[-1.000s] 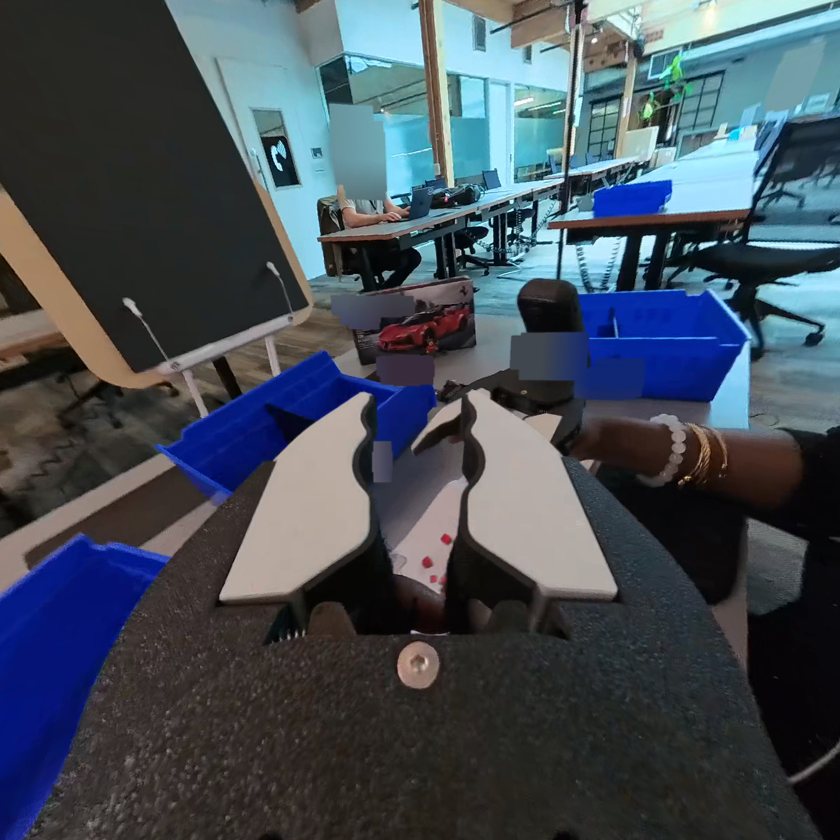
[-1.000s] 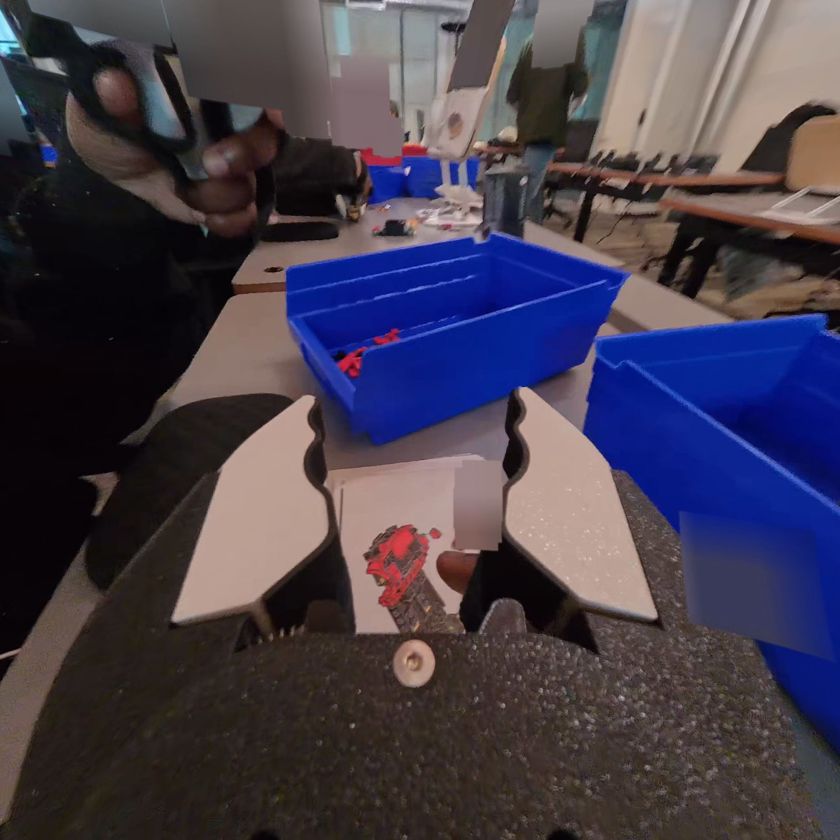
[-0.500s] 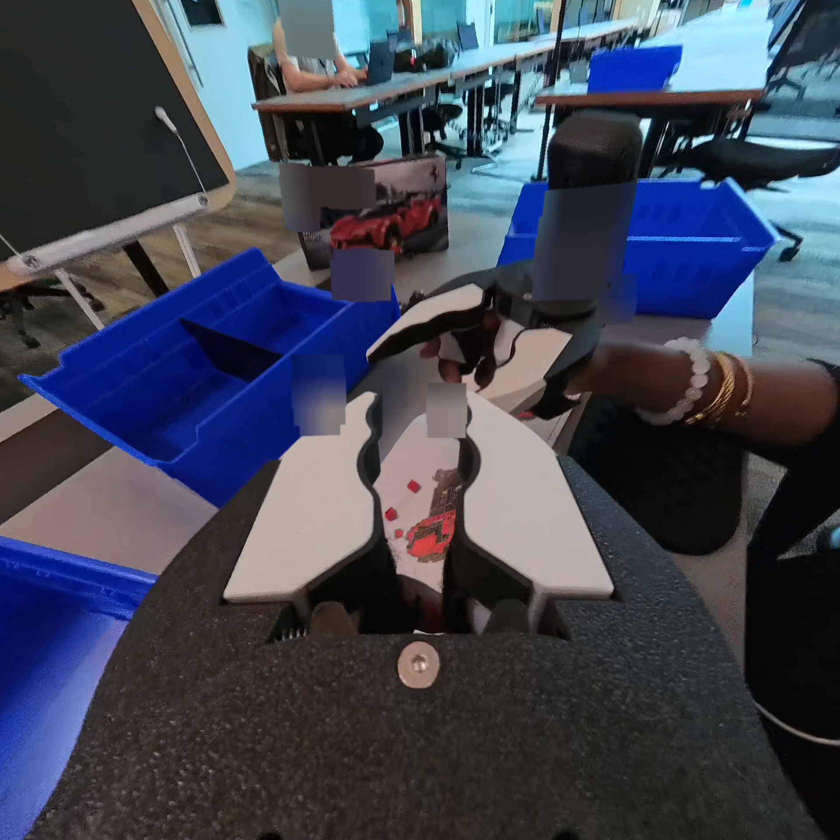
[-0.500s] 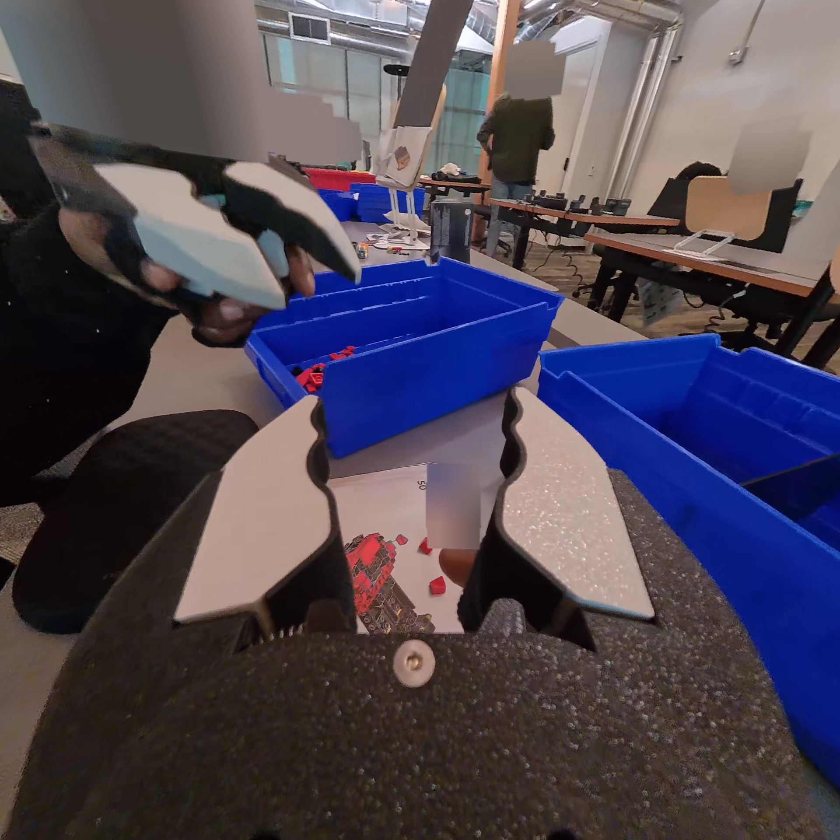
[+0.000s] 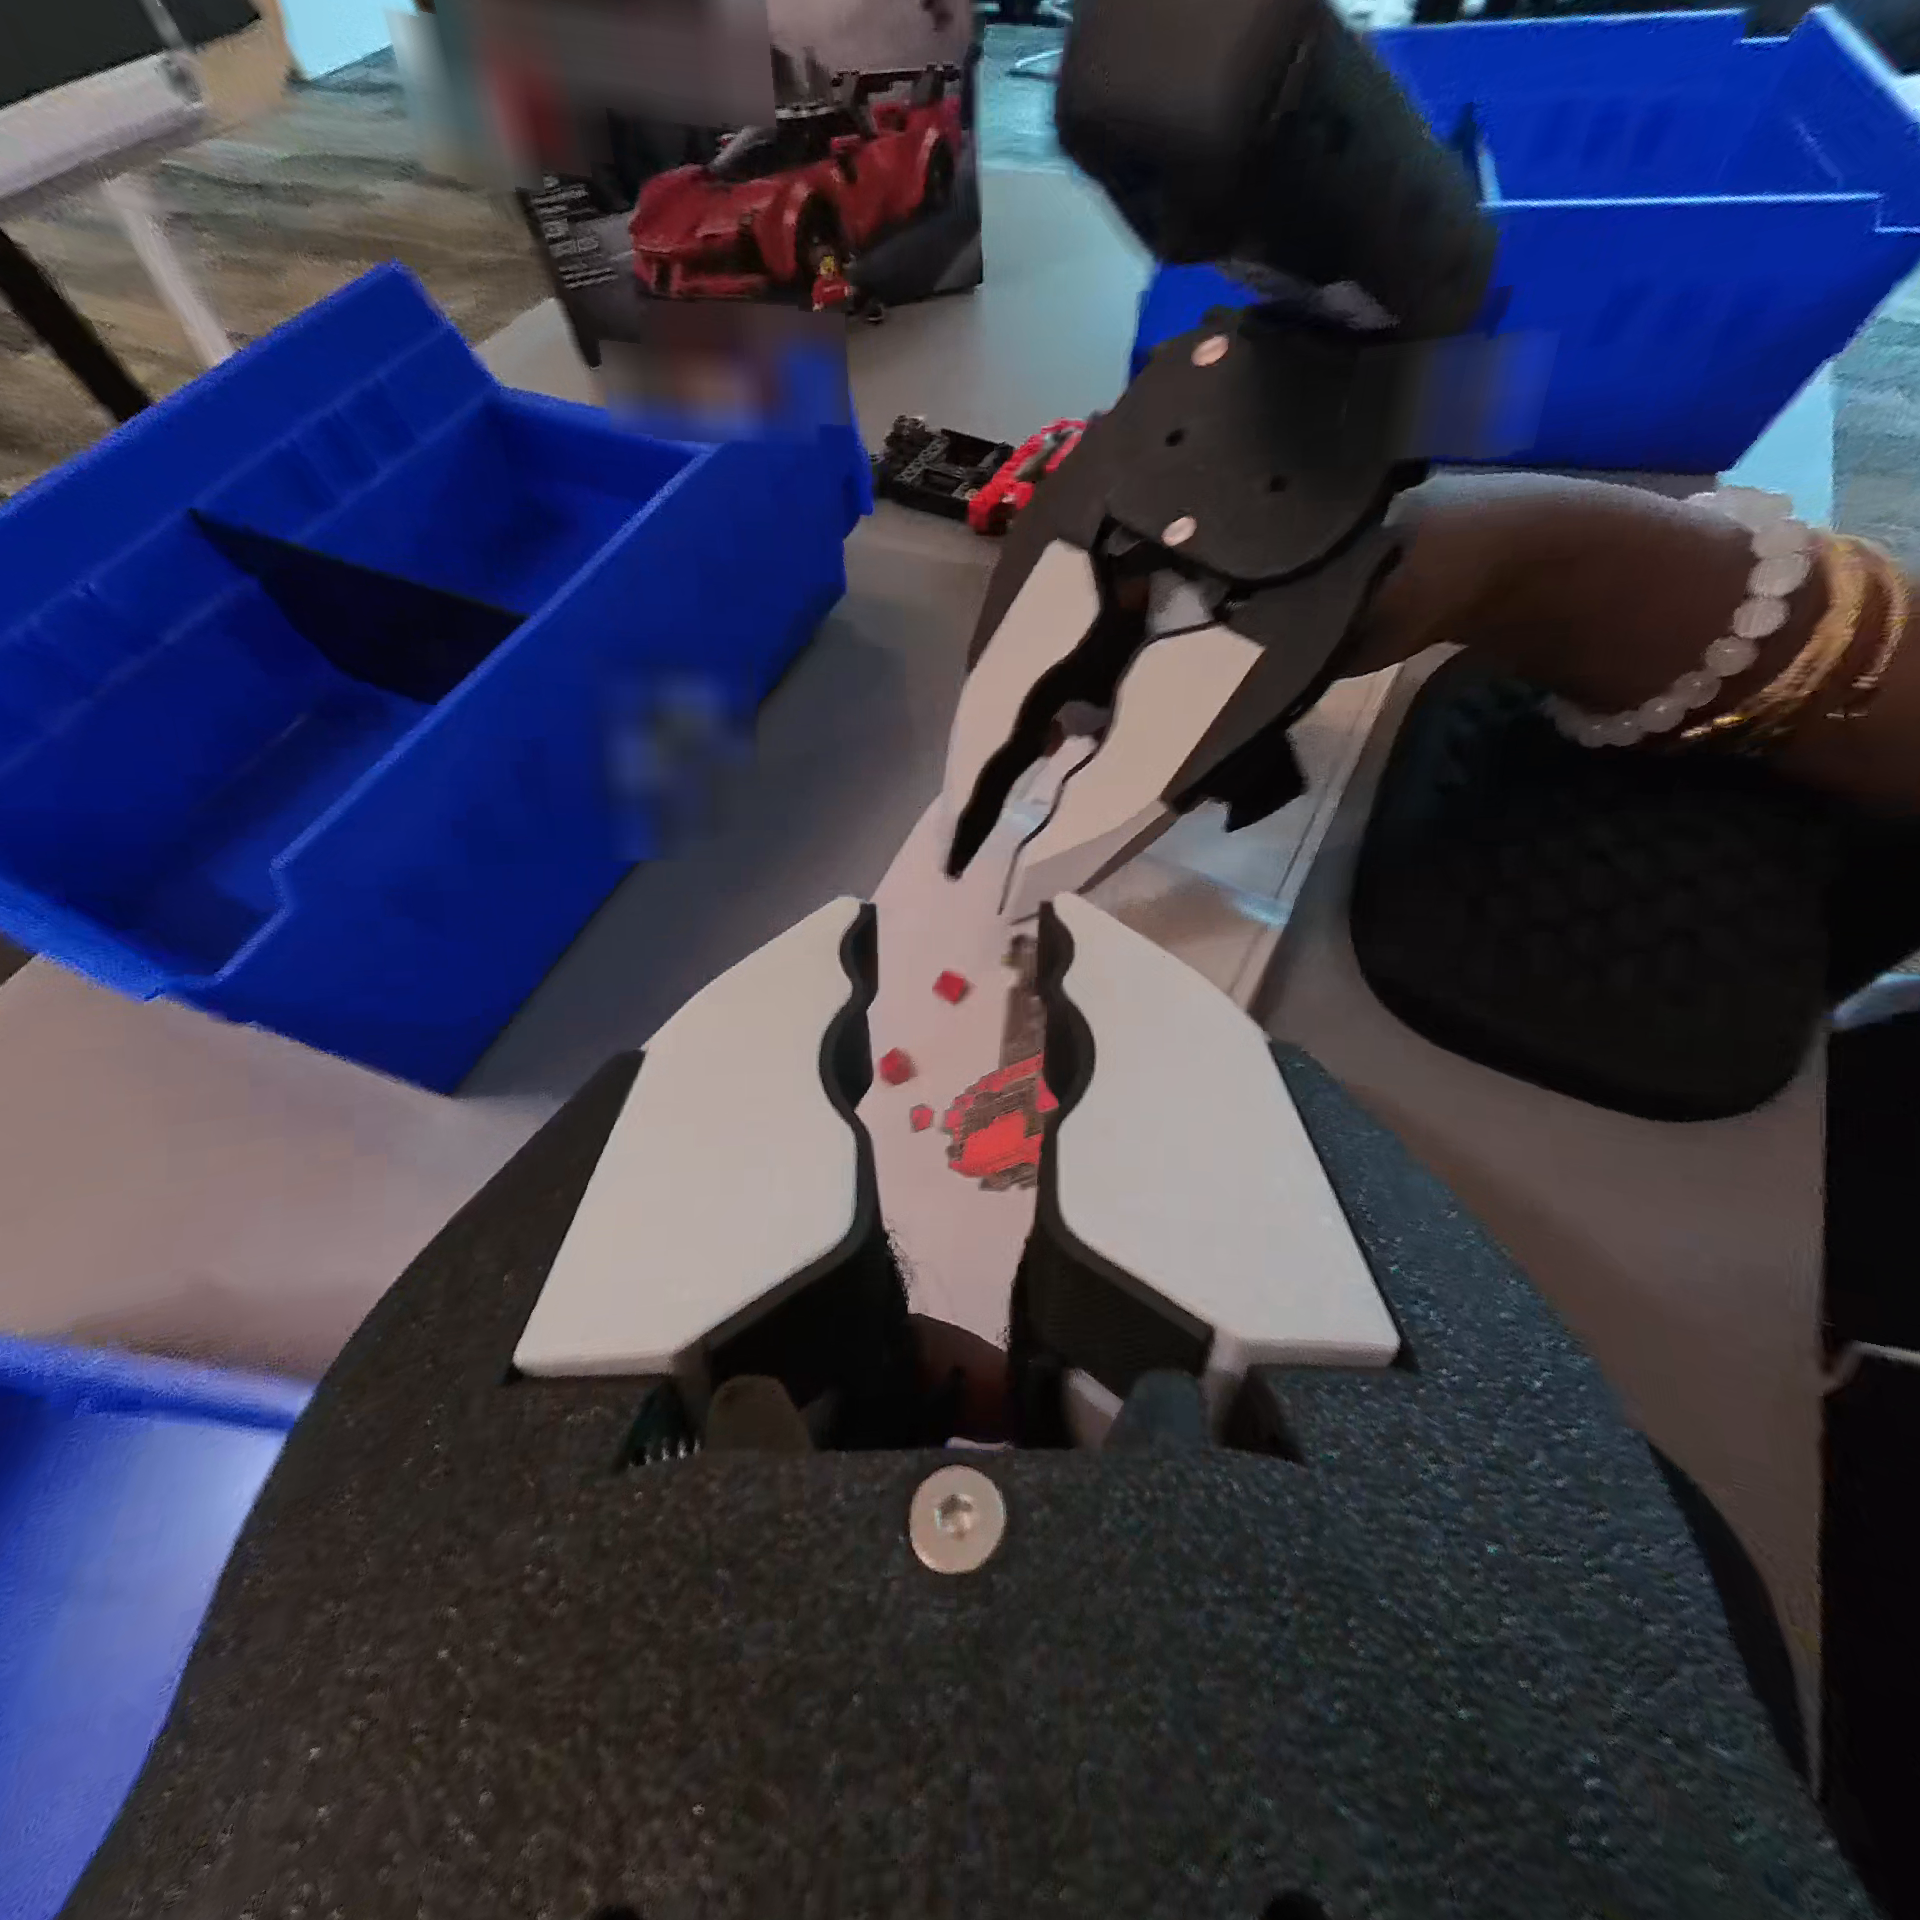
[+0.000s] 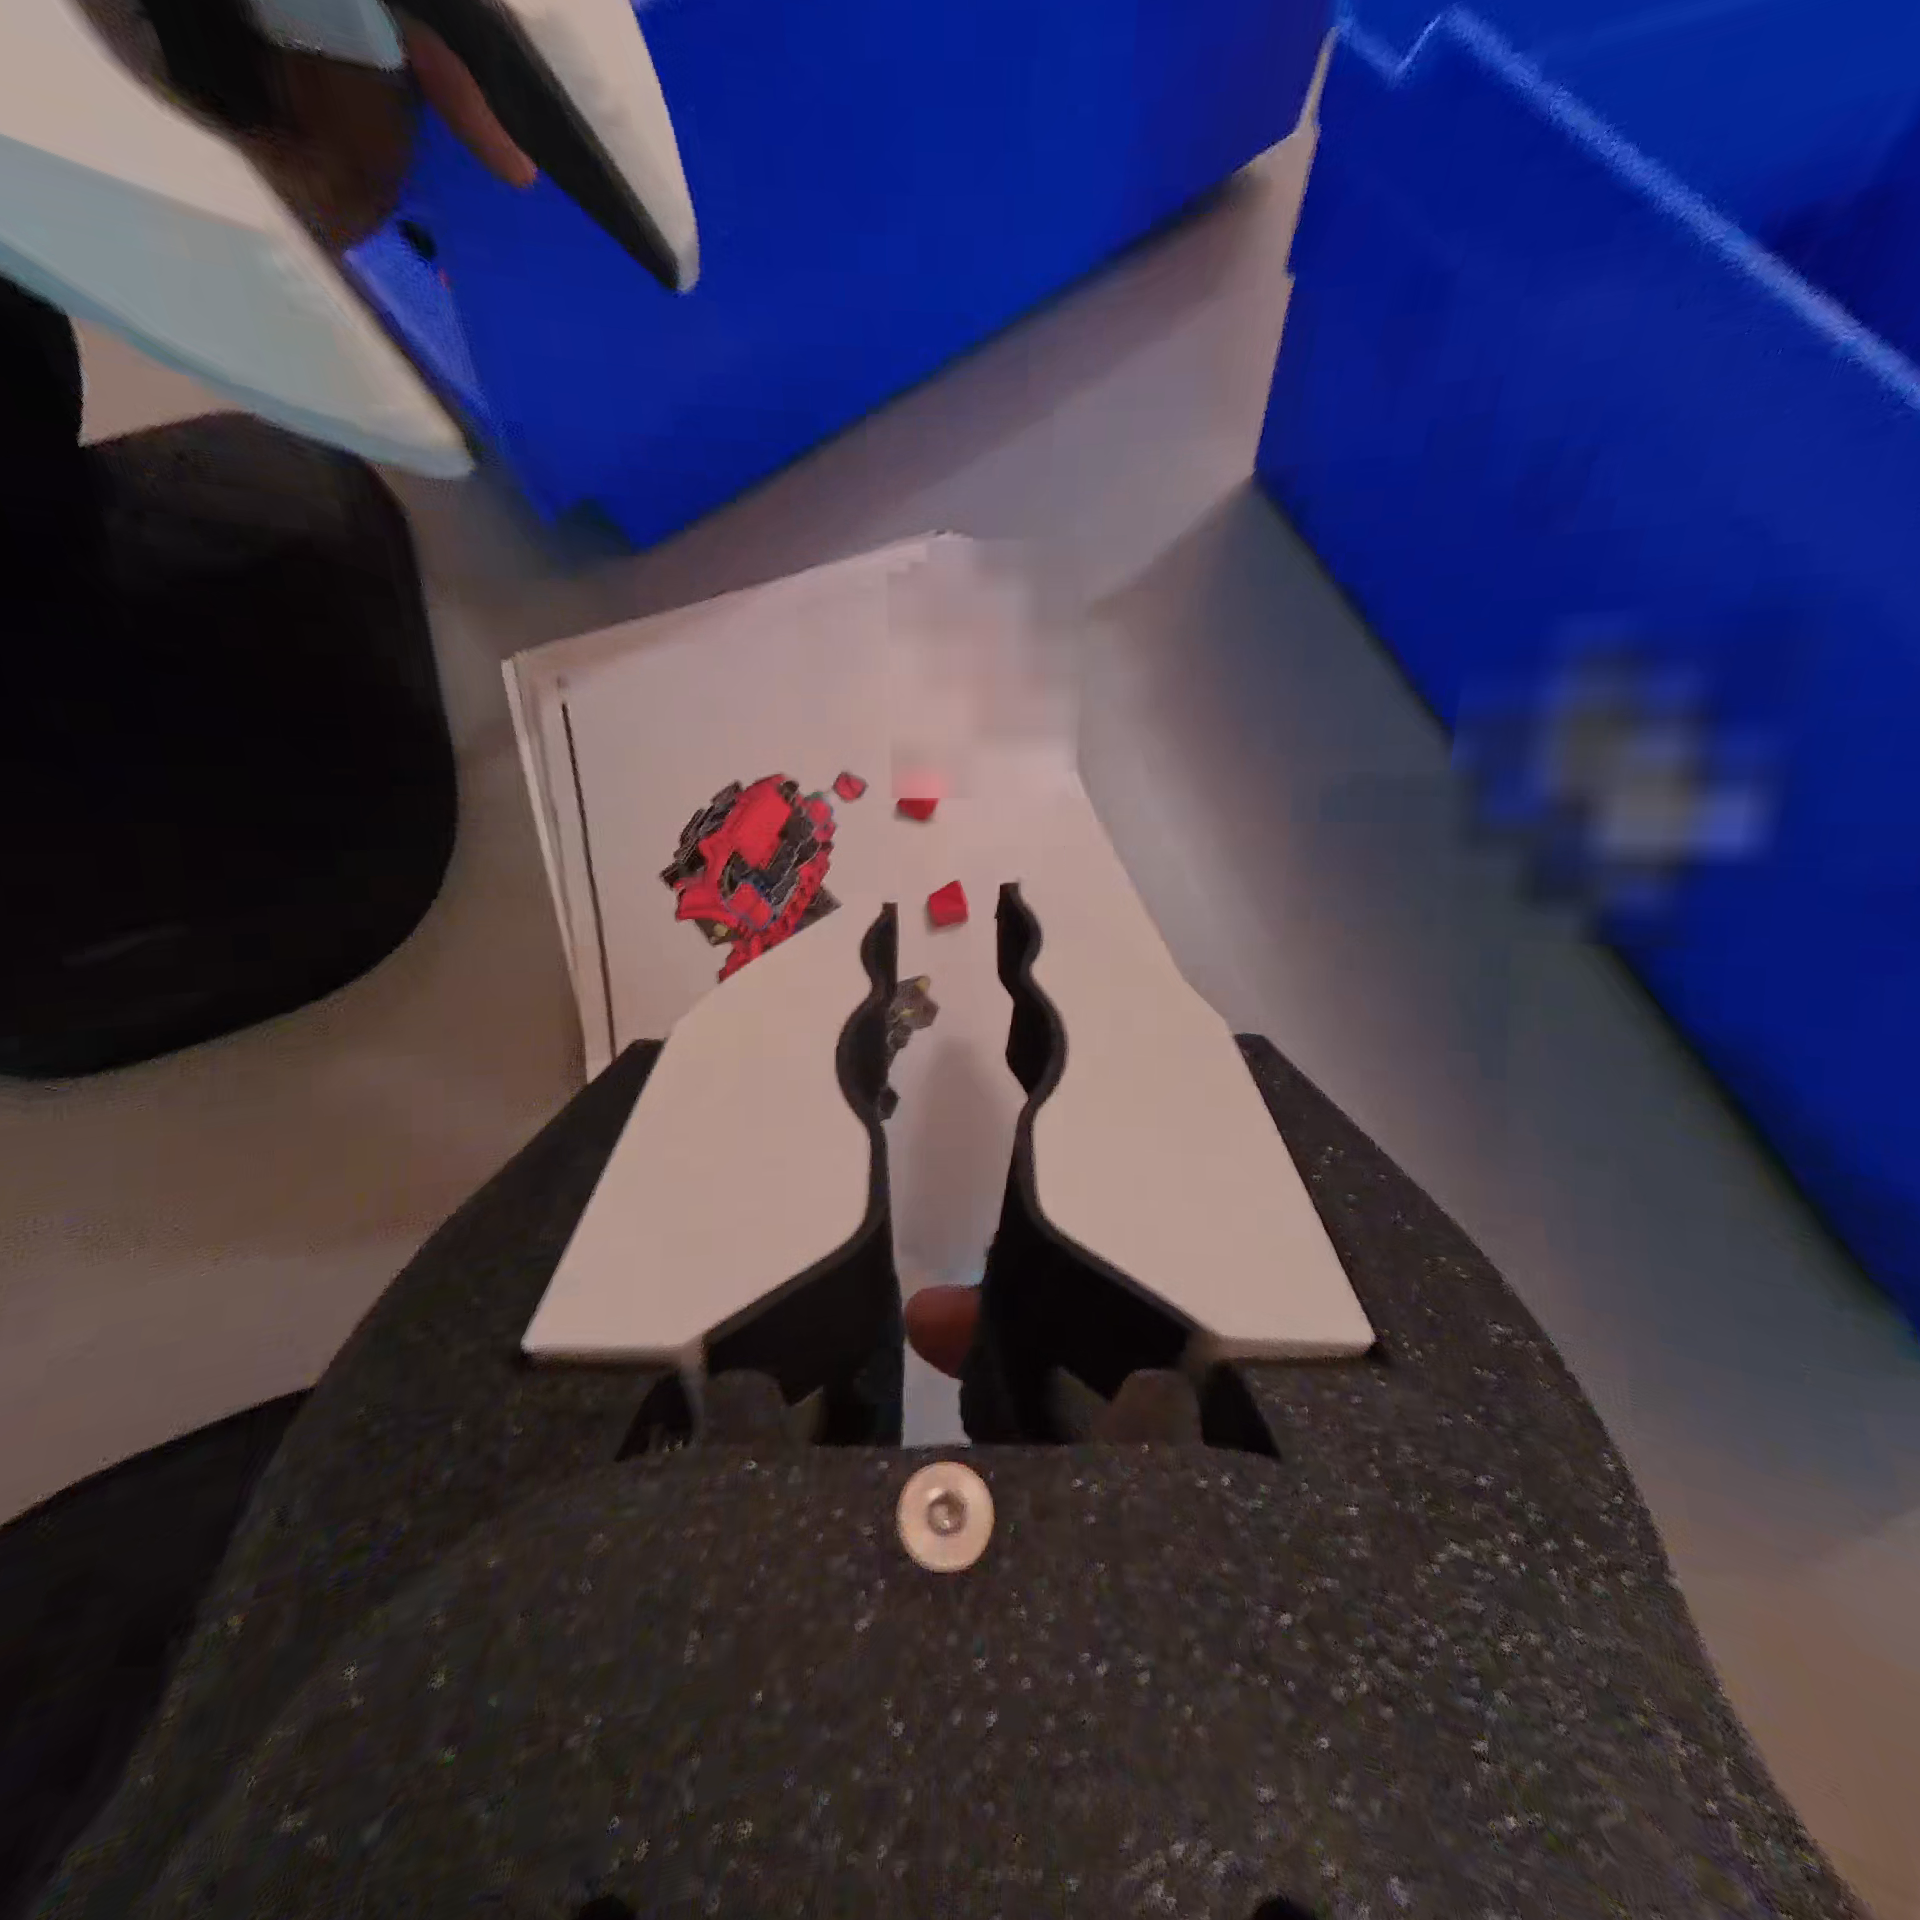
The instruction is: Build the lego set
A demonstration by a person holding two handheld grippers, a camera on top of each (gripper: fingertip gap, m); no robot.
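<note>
A white instruction booklet (image 5: pixel 961 1205) lies open on the grey table, with a printed red car part and small red pieces on its page; I cannot tell if the pieces are loose or printed. My left gripper (image 5: pixel 954 916) hangs over it, open and empty. My right gripper (image 5: pixel 985 883) points down at the page from the far side, tips almost meeting the left one's. In the right wrist view the right gripper (image 6: pixel 945 904) is open by a narrow gap and empty above the booklet (image 6: pixel 727 707), one red piece (image 6: pixel 945 902) just past its tips. The left gripper (image 6: pixel 561 374) shows blurred at top left.
A partly built black and red lego car (image 5: pixel 977 468) sits behind the booklet, before the lego box (image 5: pixel 800 208). Blue bins stand left (image 5: pixel 312 644), far right (image 5: pixel 1662 208) and near left (image 5: pixel 104 1507). A black pad (image 5: pixel 1590 883) lies right of the booklet. Tip to tip, the grippers are about 9 cm apart.
Both grippers have tipped down and come together over the booklet page. The right gripper's jaws have narrowed from wide open to a small gap; the left's have narrowed slightly.
</note>
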